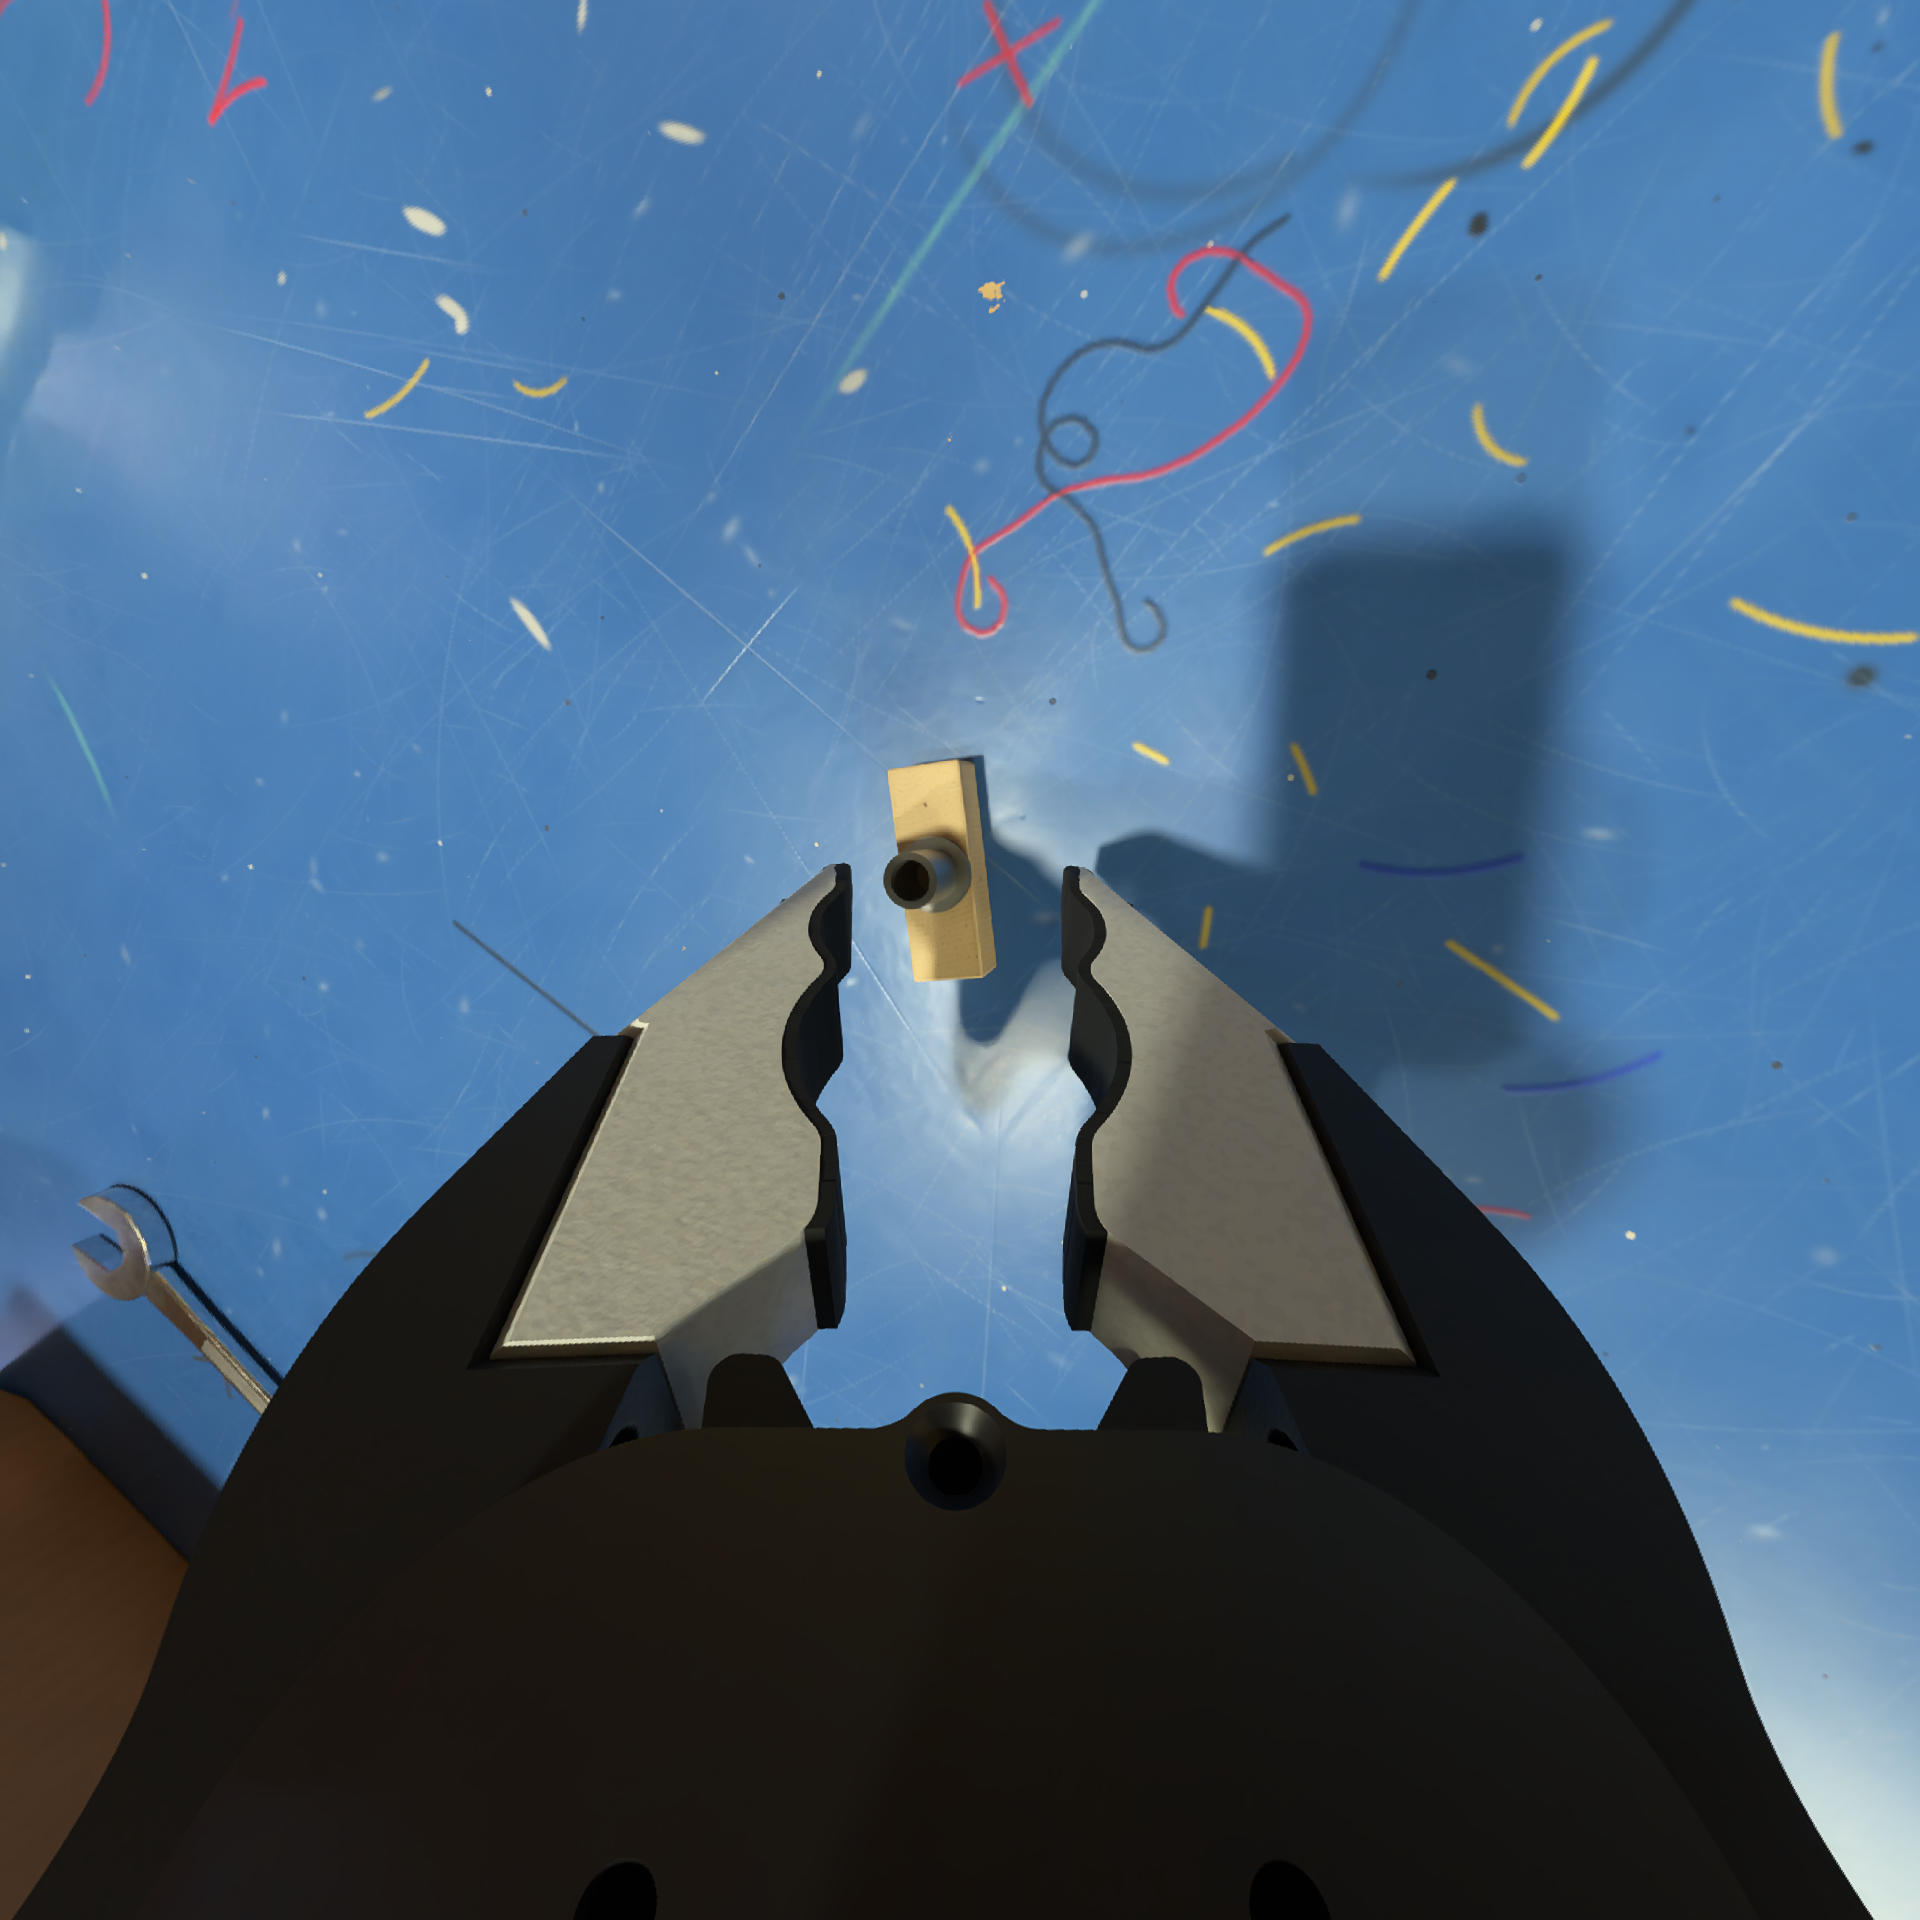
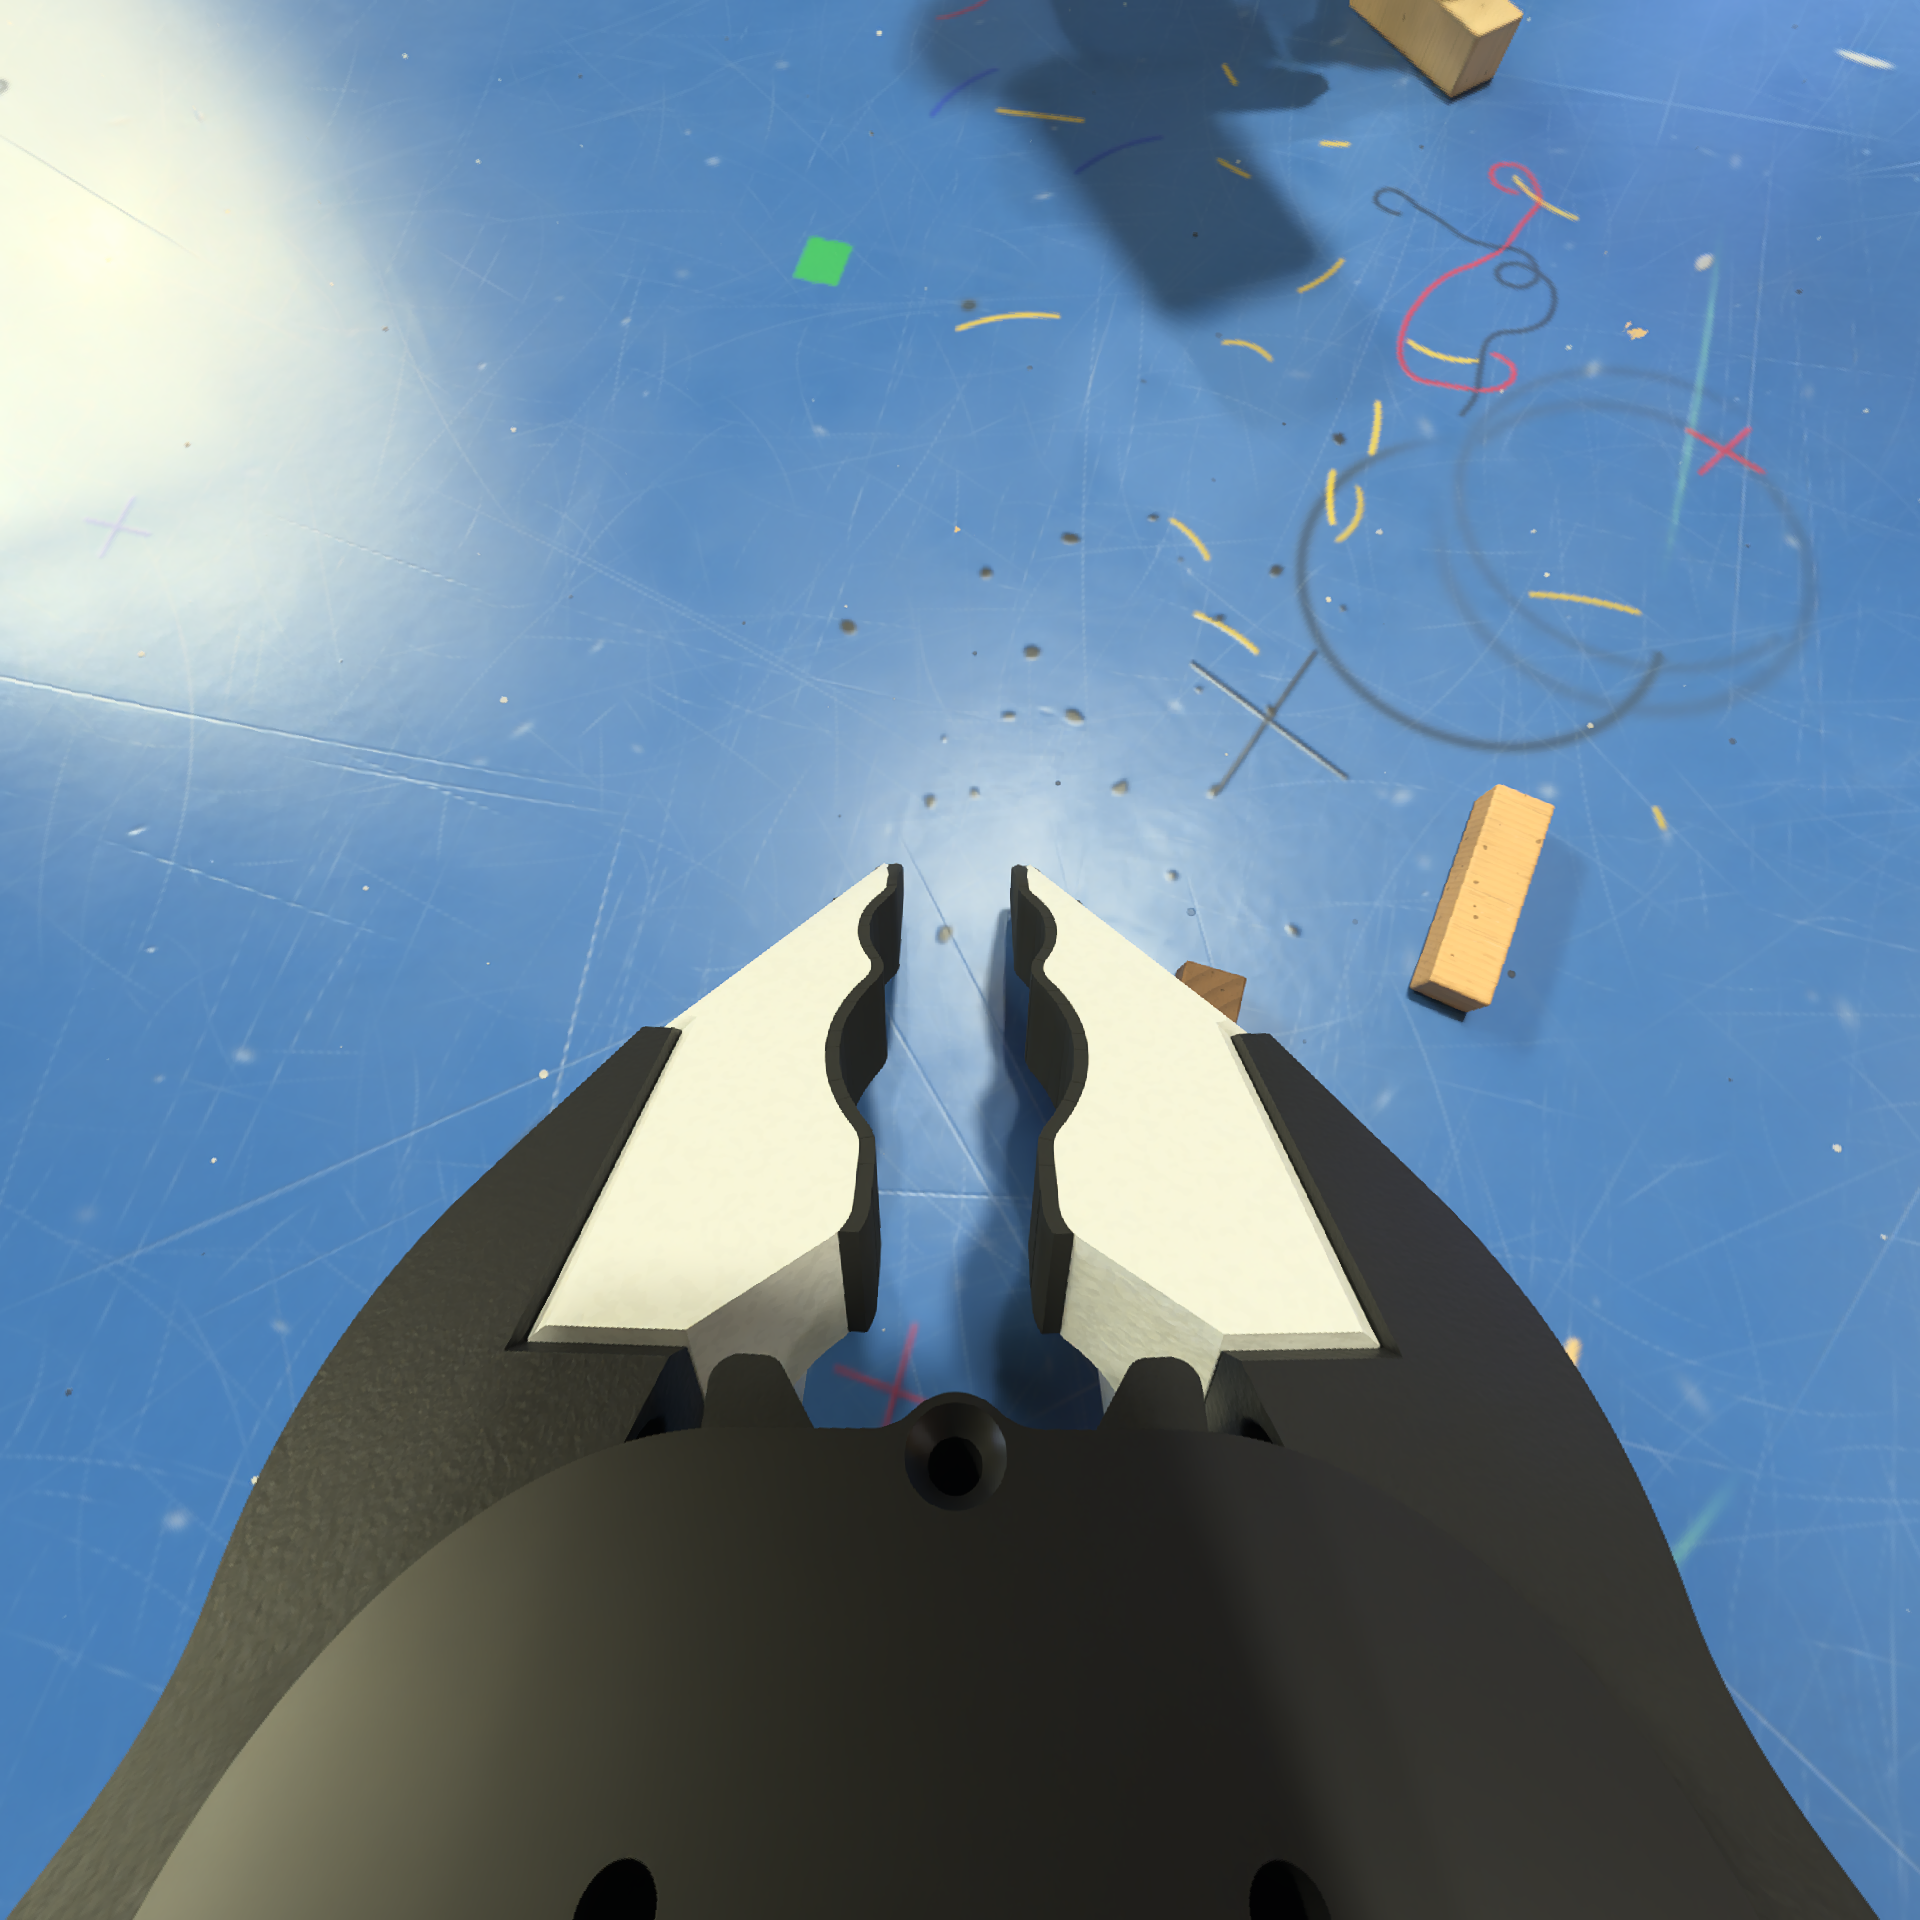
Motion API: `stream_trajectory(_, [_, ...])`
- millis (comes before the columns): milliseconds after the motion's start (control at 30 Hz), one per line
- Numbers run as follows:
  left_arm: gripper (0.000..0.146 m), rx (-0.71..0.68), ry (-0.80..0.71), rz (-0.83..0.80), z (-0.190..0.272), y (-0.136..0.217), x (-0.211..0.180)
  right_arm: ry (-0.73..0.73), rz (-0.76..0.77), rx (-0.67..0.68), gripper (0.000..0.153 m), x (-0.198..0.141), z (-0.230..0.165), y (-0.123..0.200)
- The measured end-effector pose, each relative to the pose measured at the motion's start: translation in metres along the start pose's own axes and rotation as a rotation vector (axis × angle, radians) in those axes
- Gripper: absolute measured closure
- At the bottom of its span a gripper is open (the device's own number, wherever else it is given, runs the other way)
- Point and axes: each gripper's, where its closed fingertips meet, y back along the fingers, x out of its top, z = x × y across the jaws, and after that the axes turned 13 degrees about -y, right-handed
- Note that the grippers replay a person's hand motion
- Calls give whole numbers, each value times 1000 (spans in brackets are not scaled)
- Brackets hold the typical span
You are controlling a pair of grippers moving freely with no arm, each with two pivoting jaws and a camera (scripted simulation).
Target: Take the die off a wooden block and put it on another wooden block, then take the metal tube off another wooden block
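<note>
In the left wrist view a short dark metal tube (image 1: 923, 879) stands upright on a pale wooden block (image 1: 928, 800) lying on the blue surface. My left gripper (image 1: 956, 878) is open and empty above them, with the tube below the gap, close to the left fingertip (image 1: 837, 883). In the right wrist view my right gripper (image 2: 956, 878) is empty, its jaws a narrow gap apart, over bare blue surface. A pale wooden block (image 2: 1481, 899) lies to its right. Another block (image 2: 1455, 47) is cut off at the top edge. No die is clearly in view.
A small brown piece (image 2: 1214, 987) peeks out behind the right finger; I cannot tell what it is. A flat green square (image 2: 823, 260) lies far ahead. A metal wrench (image 1: 125, 1252) lies at the lower left, beside a brown edge (image 1: 62, 1538).
</note>
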Motion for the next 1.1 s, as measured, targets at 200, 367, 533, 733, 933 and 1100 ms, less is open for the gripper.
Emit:
stream_trajectory(200, [109, 10, 60, -18, -6, -8, -3, 0, 5, -2, 132, 0, 1, 1])
stream_trajectory(367, [111, -6, 107, -15, -6, -8, -4, 1, 7, -1, 132, 0, 0, 2])
stream_trajectory(533, [113, -6, 102, 16, -5, -6, -3, 3, 11, -3, 132, 2, 0, 3])
stream_trajectory(733, [114, 2, 127, -35, -7, -9, -10, 2, 8, -2, 132, 1, 0, 3])
stream_trajectory(933, [136, 3, 138, -27, -7, -11, -8, 3, 12, -6, 133, 2, 1, 4])
stream_trajectory(1100, [136, 14, 129, 5, -8, -10, -4, 2, 12, -10, 133, 2, 2, 4])
